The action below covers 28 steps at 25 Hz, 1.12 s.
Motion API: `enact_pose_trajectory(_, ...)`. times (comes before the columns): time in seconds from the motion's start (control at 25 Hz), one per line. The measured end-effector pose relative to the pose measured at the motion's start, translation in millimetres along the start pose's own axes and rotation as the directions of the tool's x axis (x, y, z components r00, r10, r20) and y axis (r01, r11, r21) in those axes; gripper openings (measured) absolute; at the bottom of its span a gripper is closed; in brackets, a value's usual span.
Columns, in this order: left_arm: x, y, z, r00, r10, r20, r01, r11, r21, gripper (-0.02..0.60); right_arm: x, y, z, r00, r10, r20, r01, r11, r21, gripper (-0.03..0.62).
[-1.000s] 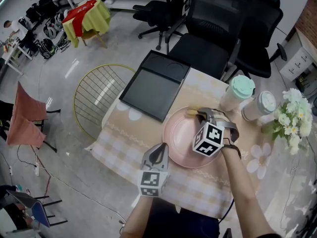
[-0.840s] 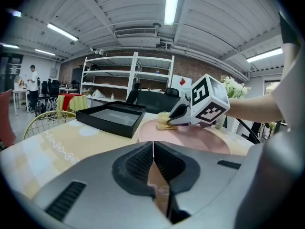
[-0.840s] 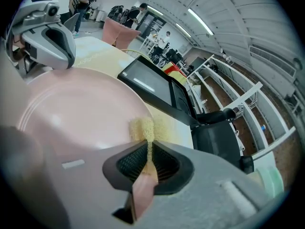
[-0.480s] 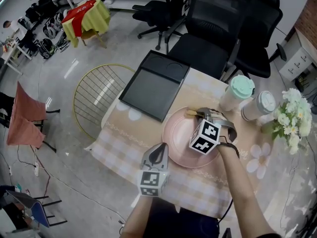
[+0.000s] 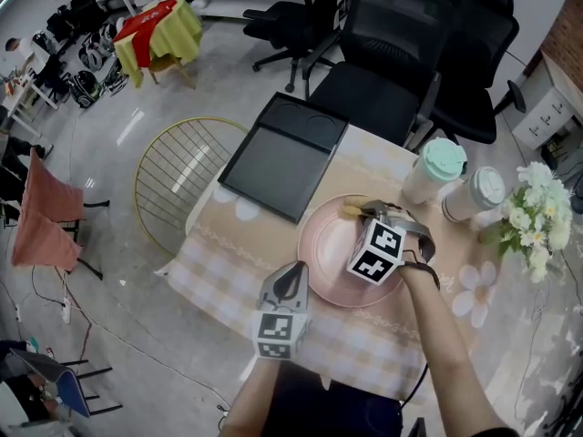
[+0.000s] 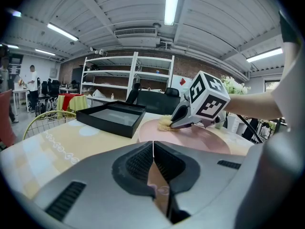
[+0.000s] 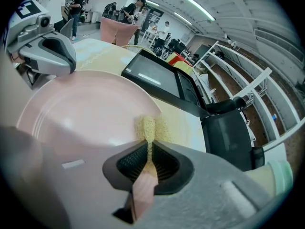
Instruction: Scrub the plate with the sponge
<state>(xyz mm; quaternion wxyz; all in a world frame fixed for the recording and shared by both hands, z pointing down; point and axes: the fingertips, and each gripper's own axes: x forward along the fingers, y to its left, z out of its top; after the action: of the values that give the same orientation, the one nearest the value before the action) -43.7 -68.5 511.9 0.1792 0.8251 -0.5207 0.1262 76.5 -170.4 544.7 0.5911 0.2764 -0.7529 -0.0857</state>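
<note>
A round pink plate [image 5: 330,248] [image 7: 81,109] [image 6: 219,140] lies on the checked table. My right gripper [image 5: 362,209] [image 7: 148,142] is shut on a small yellow sponge [image 5: 352,208] [image 7: 150,127] [image 6: 165,123], pressed against the plate's far rim. My left gripper [image 5: 293,280] [image 6: 153,147] stays shut and empty at the plate's near-left edge, its tip just short of the rim. In the left gripper view the right gripper's marker cube [image 6: 208,95] sits above the plate.
A black tray [image 5: 284,156] lies at the table's far left corner. Two lidded cups [image 5: 434,171] [image 5: 475,194] and white flowers [image 5: 537,212] stand to the right of the plate. Black office chairs [image 5: 392,57] crowd the far side; a wire-frame stool [image 5: 182,176] stands at left.
My right gripper has shifted slightly left and toward the far rim with the sponge. The left gripper has not moved.
</note>
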Motion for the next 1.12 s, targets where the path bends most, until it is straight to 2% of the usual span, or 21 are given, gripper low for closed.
enact_pose_trajectory(1.12, 0.0, 0.4, -0.8, 1.0, 0.0, -0.002, 0.0, 1.0, 0.002, 0.014, -17.0, 25.5, -9.3, 0.996, 0.093, -0.004, -0.093, 0.995, 0.033, 0.031)
